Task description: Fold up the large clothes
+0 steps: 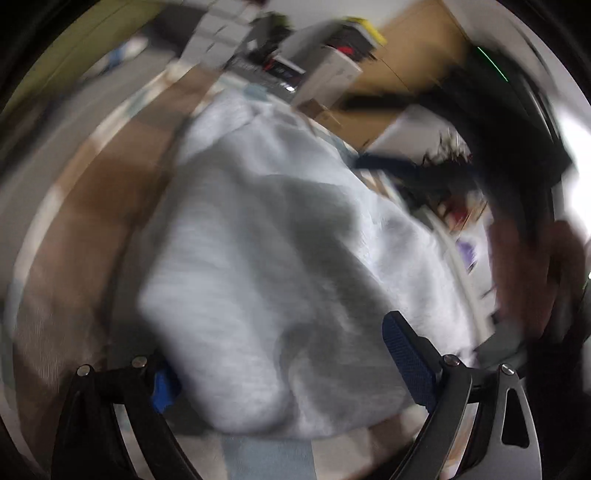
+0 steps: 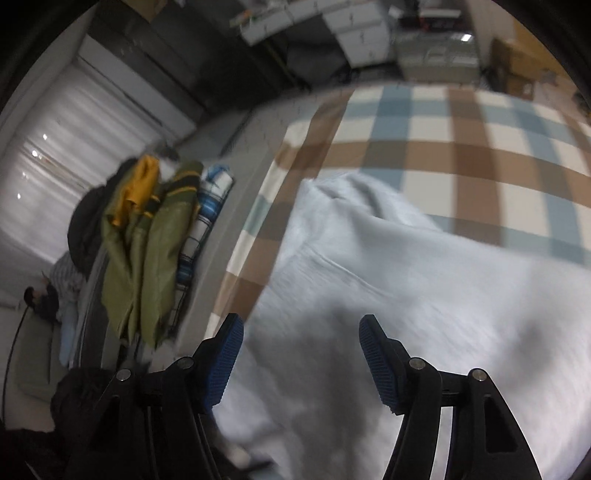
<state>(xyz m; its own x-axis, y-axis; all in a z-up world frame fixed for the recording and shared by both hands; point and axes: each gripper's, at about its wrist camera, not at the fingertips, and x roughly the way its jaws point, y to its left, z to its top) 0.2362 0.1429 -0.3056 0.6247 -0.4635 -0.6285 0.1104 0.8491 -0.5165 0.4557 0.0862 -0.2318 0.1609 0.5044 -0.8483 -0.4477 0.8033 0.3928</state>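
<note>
A large pale grey garment [image 1: 258,240] lies bunched on a brown, blue and white checked cover [image 1: 110,192]. My left gripper [image 1: 280,350] is open wide just above it. A thick fold of the cloth sits between its fingers and hides part of the left blue pad. In the right wrist view the same garment [image 2: 406,295] spreads over the checked cover [image 2: 461,147]. My right gripper [image 2: 303,325] hangs open over the garment's near-left part with nothing pinched between its pads. A person's hand [image 1: 517,273] on a dark blurred tool shows at the right of the left wrist view.
A pile of olive, yellow and striped clothes [image 2: 147,240] lies on a grey ledge left of the cover's edge. White and grey boxes [image 1: 325,66] and a cardboard sheet stand beyond the far end. White cabinets [image 2: 354,29] line the back wall.
</note>
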